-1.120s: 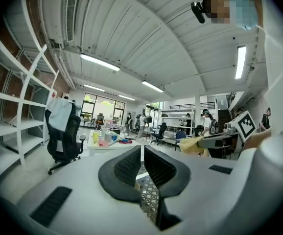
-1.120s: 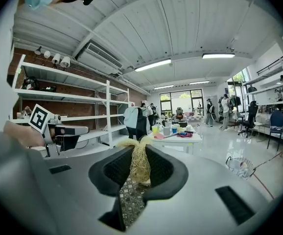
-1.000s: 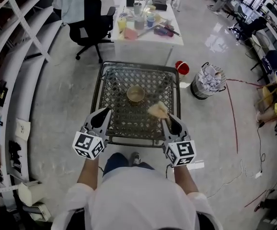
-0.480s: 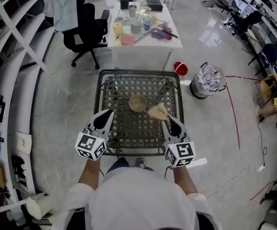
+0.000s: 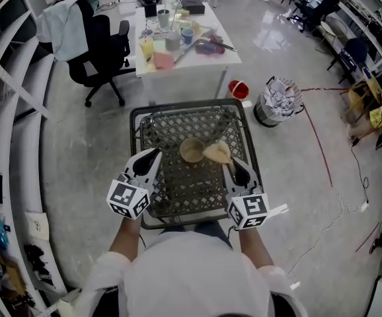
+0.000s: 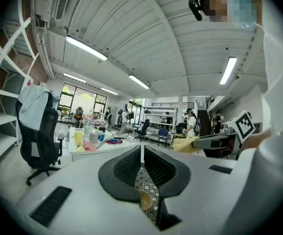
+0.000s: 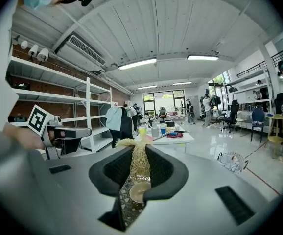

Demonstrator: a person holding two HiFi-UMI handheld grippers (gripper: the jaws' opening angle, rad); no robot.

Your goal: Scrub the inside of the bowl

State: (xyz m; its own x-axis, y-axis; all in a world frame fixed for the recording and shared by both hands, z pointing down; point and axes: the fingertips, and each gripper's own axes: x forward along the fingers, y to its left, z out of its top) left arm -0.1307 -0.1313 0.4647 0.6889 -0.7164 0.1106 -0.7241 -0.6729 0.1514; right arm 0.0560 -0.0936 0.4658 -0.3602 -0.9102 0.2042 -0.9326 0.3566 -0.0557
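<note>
The tan round bowl (image 5: 191,150) lay at ten o'clock from the right gripper (image 5: 230,166), which clamped a pale fibrous scrubber (image 5: 217,152); the left gripper (image 5: 154,154) was closed, empty.

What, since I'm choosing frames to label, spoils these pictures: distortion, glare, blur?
Head view: fisheye bends the shelves at left; glare on the glossy floor. Left gripper view: dark round vignette, ceiling strip lights blown out. Right gripper view: same vignette; the fibrous scrubber between the jaws is sharp.
</note>
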